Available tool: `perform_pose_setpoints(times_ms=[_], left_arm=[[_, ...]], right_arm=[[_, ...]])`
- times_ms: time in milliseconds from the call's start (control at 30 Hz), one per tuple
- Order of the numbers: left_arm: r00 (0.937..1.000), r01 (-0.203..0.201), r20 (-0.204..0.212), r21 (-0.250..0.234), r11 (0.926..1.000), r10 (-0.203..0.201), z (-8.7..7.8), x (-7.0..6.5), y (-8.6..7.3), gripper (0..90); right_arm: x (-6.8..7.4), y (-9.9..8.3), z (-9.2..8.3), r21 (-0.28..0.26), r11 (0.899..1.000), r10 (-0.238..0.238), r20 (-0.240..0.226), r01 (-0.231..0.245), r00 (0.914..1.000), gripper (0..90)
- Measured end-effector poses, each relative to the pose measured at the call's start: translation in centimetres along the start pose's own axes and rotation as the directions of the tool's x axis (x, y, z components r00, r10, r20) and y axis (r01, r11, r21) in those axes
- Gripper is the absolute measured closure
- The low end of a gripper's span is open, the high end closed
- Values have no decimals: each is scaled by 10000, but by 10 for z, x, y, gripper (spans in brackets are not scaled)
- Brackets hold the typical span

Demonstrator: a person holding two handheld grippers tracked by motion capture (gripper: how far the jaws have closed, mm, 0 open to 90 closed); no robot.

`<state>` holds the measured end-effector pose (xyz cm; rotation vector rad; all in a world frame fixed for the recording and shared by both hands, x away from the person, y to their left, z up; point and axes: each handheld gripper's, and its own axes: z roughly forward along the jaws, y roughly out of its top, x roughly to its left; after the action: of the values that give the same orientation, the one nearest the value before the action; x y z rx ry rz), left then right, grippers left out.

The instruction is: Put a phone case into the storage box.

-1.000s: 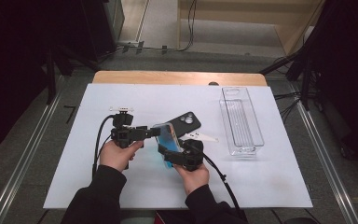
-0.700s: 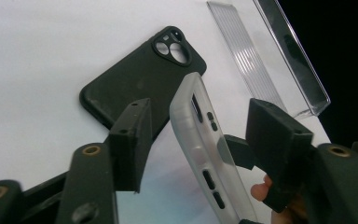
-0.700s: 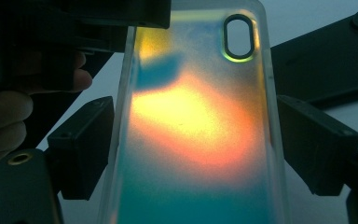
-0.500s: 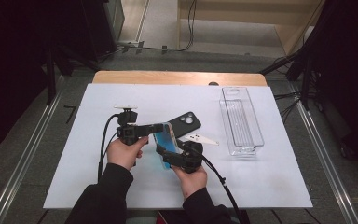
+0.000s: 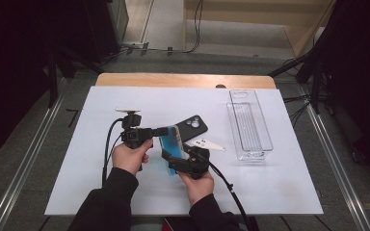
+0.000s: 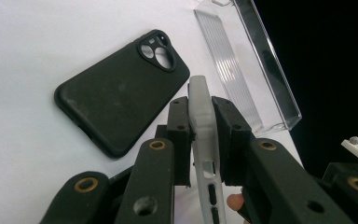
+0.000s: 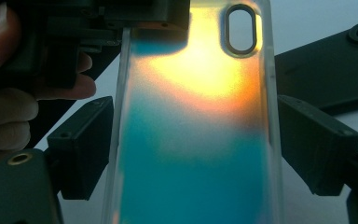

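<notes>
Both tongs now hold the clear case above the tabletop.

Your left tongs (image 6: 200, 140) have just been closing, and their pads now pinch the far end rim of the clear case (image 5: 169, 144), which stands edge-on between them in the left gripper view. Your right tongs (image 7: 193, 154) span the case across its width; their pads seem to touch its long edges, though the glare makes contact hard to confirm. With both ends gripped, you look set to flex or turn the case, perhaps toward the black case (image 5: 191, 127) lying flat just beyond. The clear tray (image 5: 265, 144) sits well apart at far right.
</notes>
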<state>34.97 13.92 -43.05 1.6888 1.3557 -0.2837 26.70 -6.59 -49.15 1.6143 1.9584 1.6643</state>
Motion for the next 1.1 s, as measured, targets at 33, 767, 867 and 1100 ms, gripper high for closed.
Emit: perform_pose_setpoints(times_ms=[33, 767, 867, 1100], left_arm=[[9999, 86, 96, -42, 10000, -86, 0, 1, 0, 797], [9980, -628, 71, -695, 9956, 634, -16, -12, 4, 809], [9955, -948, -146, -835, 9920, 939, -19, -14, 4, 809], [9903, -1372, -381, -1154, 9838, 1337, -24, -13, 4, 808]], right_arm=[[0, 0, 0, 2, 10000, -19, 14, 19, 10000, 142], [-9, 17, -5, 1431, 9768, -1517, -637, 1595, 9864, 0], [-13, 20, -6, 1897, 9664, -1583, -930, 1736, 9830, 0], [-22, 25, -12, 2501, 9475, -1749, -1163, 1993, 9777, 0]])
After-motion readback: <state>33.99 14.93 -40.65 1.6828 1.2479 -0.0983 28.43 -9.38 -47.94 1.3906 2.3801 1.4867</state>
